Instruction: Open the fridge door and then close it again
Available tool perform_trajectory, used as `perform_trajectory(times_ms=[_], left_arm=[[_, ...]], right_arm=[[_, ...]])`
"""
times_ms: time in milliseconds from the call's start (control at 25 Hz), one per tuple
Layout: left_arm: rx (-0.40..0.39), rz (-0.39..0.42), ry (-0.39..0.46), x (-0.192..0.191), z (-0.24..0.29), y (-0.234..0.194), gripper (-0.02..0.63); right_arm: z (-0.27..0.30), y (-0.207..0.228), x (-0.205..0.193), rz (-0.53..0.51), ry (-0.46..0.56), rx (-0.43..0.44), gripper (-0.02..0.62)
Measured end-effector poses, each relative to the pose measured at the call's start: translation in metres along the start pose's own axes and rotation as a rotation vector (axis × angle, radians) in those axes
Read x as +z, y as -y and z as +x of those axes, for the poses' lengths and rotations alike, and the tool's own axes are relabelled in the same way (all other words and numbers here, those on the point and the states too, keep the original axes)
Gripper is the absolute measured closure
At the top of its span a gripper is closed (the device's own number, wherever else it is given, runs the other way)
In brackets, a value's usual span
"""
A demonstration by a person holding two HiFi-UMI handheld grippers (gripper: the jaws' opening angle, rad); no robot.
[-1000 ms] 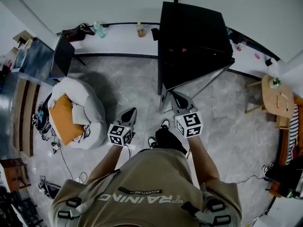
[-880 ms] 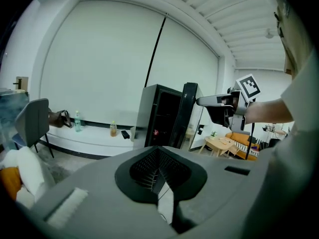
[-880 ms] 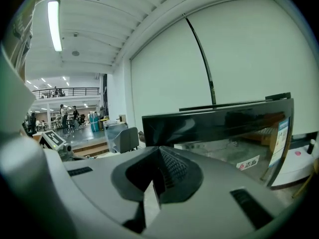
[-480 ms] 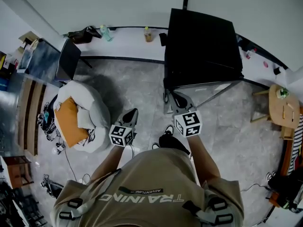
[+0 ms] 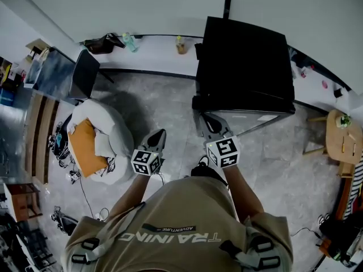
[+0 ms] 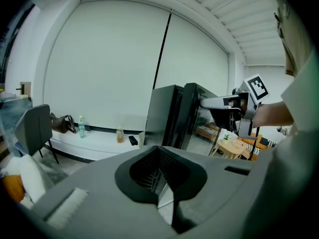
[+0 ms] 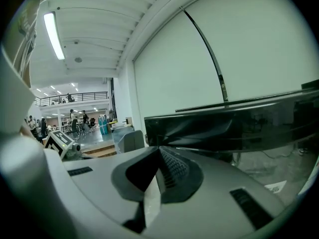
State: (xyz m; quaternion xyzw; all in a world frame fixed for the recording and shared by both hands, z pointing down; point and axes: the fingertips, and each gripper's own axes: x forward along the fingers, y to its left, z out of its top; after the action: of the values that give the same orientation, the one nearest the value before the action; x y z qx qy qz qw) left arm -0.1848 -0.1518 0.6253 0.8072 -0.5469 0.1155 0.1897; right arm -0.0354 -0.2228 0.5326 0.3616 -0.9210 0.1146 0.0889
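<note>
Floor: grey stone-look floor fills the middle of the head view.
Walls: a pale wall runs along the top of the frame, with a white ledge at its foot.
Ledge items: a dark bag, a clear bottle and a small bottle stand apart on it.
Left side of frame: a dark chair; below it, a white beanbag carries an orange cushion.
Right edge: a round wooden table.
Fridge: the black fridge stands at upper centre-right, its back to the wall.
Fridge door: the fridge door faces the person and lies close against the cabinet. Whether it is fully shut cannot be told.
Right gripper: the right gripper has its jaws pressed together with nothing between them. Its tip is right at the door's left part, and its own view shows the door's dark edge just ahead. Contact cannot be confirmed.
Left gripper: the left gripper has its jaws pressed together and holds nothing. It hangs over bare floor, well left of the fridge.
Arms: both forearms reach forward from the person's tan shirt at the bottom of the frame. The right arm is stretched further toward the fridge. Both grippers point toward the top of the frame, tilted slightly down.
</note>
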Motion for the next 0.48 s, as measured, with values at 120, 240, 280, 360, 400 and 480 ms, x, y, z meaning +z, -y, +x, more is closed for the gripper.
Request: perform_trajectory(times_ms=[120,240,280,360,400,480], left_arm=[[0.012,-0.005,-0.002,0.006,0.01,-0.002,0.606],[0.014,-0.003,-0.006,0.01,0.019,-0.001,0.606],[0.015,-0.004,-0.005,0.011,0.022,0.0,0.606],[0.016,-0.009,-0.005,0.013,0.028,0.001,0.606],[0.017,-0.011,-0.007,0.014,0.031,0.001,0.606],[0.019,-0.01,-0.013,0.016,0.037,0.002,0.606]], right_arm=[[0.006,0.003,0.004,0.007,0.002,0.027,0.589],[0.013,0.004,0.007,-0.011,0.004,0.054,0.589],[0.015,0.004,0.006,-0.013,0.002,0.064,0.589],[0.018,0.005,0.007,-0.016,0.002,0.081,0.589],[0.019,0.005,0.007,-0.016,0.005,0.086,0.589],[0.021,0.006,0.009,-0.018,0.01,0.092,0.589]])
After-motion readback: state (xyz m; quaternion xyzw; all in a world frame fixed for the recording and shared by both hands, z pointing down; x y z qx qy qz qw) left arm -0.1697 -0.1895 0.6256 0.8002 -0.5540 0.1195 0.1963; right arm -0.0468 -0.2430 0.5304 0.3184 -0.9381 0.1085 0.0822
